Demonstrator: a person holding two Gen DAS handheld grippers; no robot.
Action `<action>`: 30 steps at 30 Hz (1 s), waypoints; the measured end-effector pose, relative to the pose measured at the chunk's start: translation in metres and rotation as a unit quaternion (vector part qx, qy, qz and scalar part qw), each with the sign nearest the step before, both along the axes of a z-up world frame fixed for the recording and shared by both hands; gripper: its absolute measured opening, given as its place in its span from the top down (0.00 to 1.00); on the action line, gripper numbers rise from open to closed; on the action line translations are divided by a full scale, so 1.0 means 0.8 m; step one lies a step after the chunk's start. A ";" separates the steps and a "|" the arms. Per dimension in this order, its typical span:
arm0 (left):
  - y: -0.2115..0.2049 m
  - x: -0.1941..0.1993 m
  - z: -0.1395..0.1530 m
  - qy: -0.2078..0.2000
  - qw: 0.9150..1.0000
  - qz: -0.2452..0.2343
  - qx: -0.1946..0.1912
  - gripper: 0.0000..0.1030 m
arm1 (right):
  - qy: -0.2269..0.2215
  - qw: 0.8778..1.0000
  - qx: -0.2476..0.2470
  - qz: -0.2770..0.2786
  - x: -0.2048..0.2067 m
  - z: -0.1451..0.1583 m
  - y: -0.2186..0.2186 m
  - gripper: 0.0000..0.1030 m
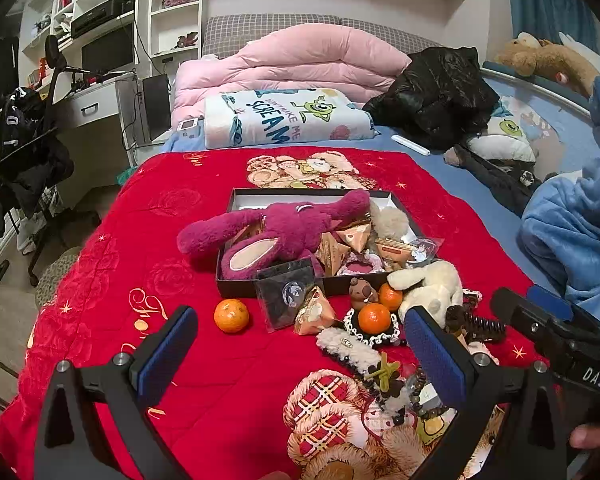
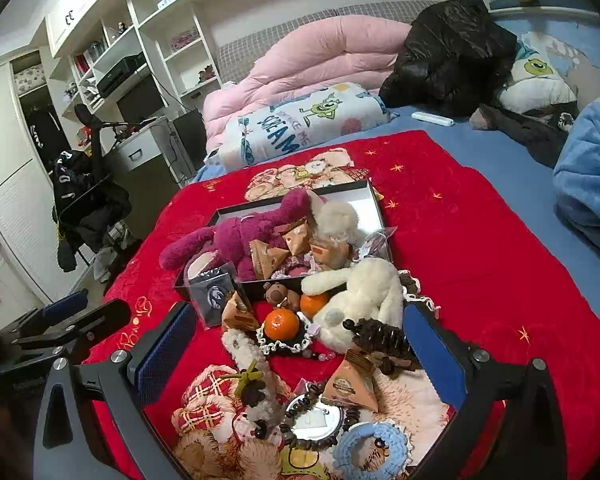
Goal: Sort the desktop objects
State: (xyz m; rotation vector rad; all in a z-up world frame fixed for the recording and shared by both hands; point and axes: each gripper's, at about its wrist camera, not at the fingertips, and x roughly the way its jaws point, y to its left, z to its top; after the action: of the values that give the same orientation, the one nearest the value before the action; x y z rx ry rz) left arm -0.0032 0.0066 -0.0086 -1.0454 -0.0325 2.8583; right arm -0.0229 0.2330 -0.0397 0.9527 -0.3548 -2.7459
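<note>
A dark shallow box (image 1: 236,286) (image 2: 374,196) sits on a red blanket and holds a magenta plush (image 1: 276,228) (image 2: 236,236), triangular snack packs and a cream pompom. In front lie three oranges (image 1: 231,315) (image 1: 374,317) (image 2: 281,325), a white plush (image 1: 432,284) (image 2: 364,292), a brown figurine (image 1: 362,291) and hair clips. My left gripper (image 1: 300,356) is open and empty above the blanket, near the oranges. My right gripper (image 2: 300,360) is open and empty over small items: a snack pack (image 2: 350,386), a blue ring (image 2: 376,452), bead bracelet.
The red blanket (image 1: 140,240) covers the near part of a bed. A folded pink quilt (image 1: 300,60), a printed blanket roll (image 1: 284,118) and a black jacket (image 1: 436,88) lie behind. A desk, chair and shelves stand at left. The right gripper shows in the left view (image 1: 556,332).
</note>
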 end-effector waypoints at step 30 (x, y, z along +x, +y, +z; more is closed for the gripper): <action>0.012 -0.002 -0.006 -0.009 0.999 -0.004 -0.032 0.00 | -0.023 0.999 0.015 0.015 -0.003 -0.008 -0.011 0.00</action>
State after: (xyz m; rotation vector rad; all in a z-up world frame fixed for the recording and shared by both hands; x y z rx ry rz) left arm -0.0051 0.0160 -0.0135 -1.0796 0.0623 2.8617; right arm -0.0255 0.2245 -0.0465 1.0230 -0.3045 -2.7137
